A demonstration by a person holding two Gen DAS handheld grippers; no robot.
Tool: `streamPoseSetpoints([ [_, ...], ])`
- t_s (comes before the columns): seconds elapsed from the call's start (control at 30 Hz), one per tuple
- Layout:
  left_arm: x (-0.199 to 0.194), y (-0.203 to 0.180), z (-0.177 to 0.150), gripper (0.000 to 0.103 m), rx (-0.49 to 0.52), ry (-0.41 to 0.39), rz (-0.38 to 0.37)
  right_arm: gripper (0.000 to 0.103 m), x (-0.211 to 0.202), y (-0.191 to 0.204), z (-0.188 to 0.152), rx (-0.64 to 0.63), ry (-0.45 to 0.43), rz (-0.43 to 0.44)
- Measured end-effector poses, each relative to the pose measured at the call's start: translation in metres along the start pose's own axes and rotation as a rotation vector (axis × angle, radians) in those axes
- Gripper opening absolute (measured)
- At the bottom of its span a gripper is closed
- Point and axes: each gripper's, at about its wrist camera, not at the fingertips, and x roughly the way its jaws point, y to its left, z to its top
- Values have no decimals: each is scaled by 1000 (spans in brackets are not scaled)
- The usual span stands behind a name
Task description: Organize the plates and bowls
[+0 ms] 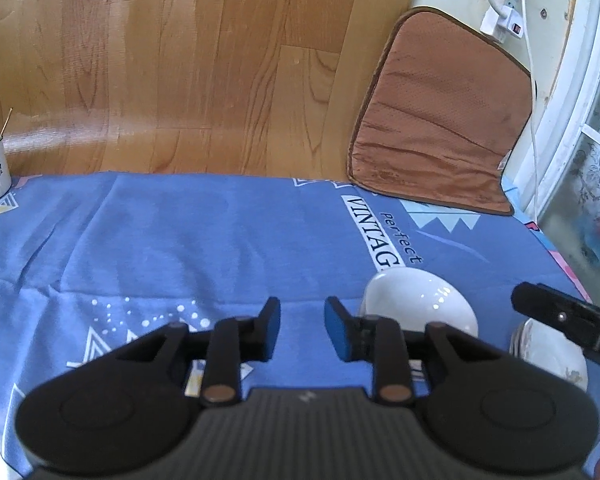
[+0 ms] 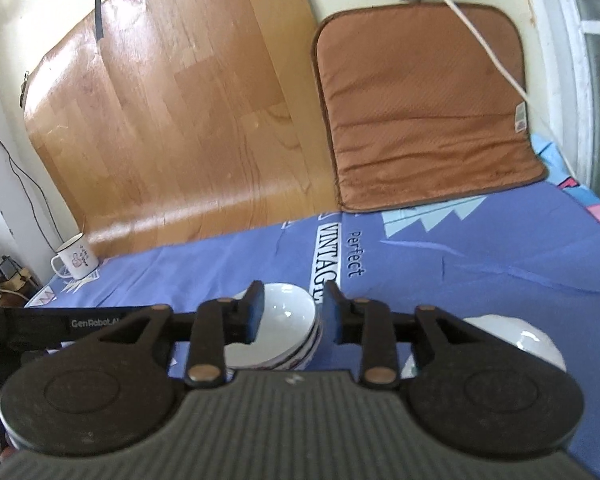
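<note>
Bowls sit on a blue printed cloth (image 2: 480, 248) that covers the bench. In the right wrist view a stack of white bowls (image 2: 284, 328) stands at 6 o'clock, just beyond the right gripper (image 2: 290, 312), whose fingers are released with nothing between them; another white bowl (image 2: 512, 340) lies at 4 o'clock, partly hidden behind the gripper body. Behind the cloth a wood-pattern sheet (image 2: 172, 112) leans on the wall at 11 o'clock, and a brown cushion (image 2: 424, 112) stands at 1 o'clock.

The left wrist view shows the left gripper (image 1: 302, 328) over bare cloth, fingers also released and empty, a white bowl (image 1: 416, 296) at 4 o'clock beside it, and a patterned dish (image 1: 556, 356) at the right edge under the black tip of the other gripper. Only this view shows the power strip (image 1: 508, 4) at 1 o'clock. The enamel mug (image 2: 76, 258) appears whole only in the right view, at 9 o'clock.
</note>
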Motion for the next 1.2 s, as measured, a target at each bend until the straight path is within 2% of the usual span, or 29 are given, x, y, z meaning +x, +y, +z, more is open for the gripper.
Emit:
streamPoseSetpoints([
  [0.13,2,0,-1,31,2,0,3,43,0,1,2,-22,9,0],
  [0.2,2,1,-2,34,4,0,7,50,1,0,2,-16,12,3],
  [0.43,2,1,-3,43,13,-6,5,51,5,-2,-3,13,39,6],
  [0.6,-2,-2,-5,45,21,-16,-16,53,1,-3,-5,28,21,4],
  [0.7,-8,-6,-6,56,40,-40,-34,53,-4,-3,-3,25,-14,-6],
  [0.8,-16,-12,-8,82,75,-90,-46,56,-9,-3,1,22,-62,-18],
  [0.83,-18,-15,-9,92,85,-113,-47,58,-13,-3,2,22,-86,-24],
  [0.87,-22,-17,-10,97,97,-137,-48,60,-16,-3,2,19,-114,-31],
  [0.97,-31,-25,-12,102,141,-194,-38,72,-28,0,4,-5,-209,-61],
  [1.0,-33,-26,-13,103,150,-207,-37,76,-31,0,4,-13,-238,-70],
  [1.07,-36,-27,-13,103,151,-220,-37,94,-36,1,5,-20,-284,-80],
  [1.1,-37,-27,-12,103,146,-222,-38,99,-38,1,4,-18,-307,-82],
  [1.2,-39,-24,-12,103,126,-229,-41,103,-43,0,3,-10,-368,-86],
])
